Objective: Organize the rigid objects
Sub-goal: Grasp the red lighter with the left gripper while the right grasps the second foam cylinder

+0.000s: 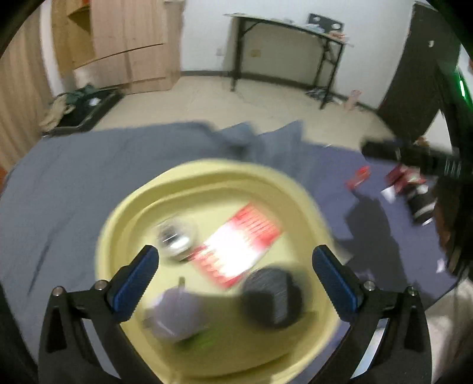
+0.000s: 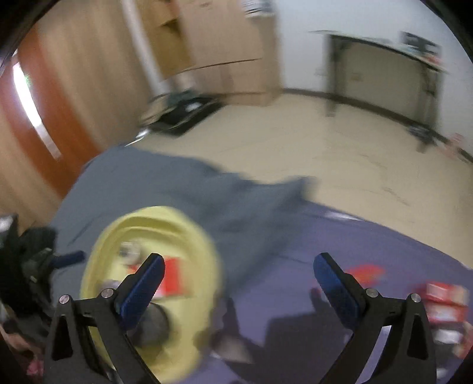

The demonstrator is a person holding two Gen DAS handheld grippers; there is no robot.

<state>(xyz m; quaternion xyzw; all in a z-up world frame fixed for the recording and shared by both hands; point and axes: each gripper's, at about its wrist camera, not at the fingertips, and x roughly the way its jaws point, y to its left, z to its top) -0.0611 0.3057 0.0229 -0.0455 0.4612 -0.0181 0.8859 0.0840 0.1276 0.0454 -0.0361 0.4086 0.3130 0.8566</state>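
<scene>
A yellow basin (image 1: 207, 183) sits on the grey-blue cloth. It holds a red and white packet (image 1: 239, 245), a black round object (image 1: 272, 298), a clear round container (image 1: 176, 236) and a pale lilac object (image 1: 177, 316). My left gripper (image 1: 236, 277) is open and empty just above the basin. My right gripper (image 2: 239, 280) is open and empty over the cloth, to the right of the basin (image 2: 189, 236). It also shows at the right edge of the left wrist view (image 1: 414, 156). Both views are blurred.
Small red packets (image 1: 359, 177) and a black and white object (image 1: 421, 203) lie on the cloth (image 1: 74, 183) at the right; they also show in the right wrist view (image 2: 446, 298). Beyond are tiled floor, a wooden wardrobe (image 1: 124, 44) and a black-legged desk (image 1: 289, 26).
</scene>
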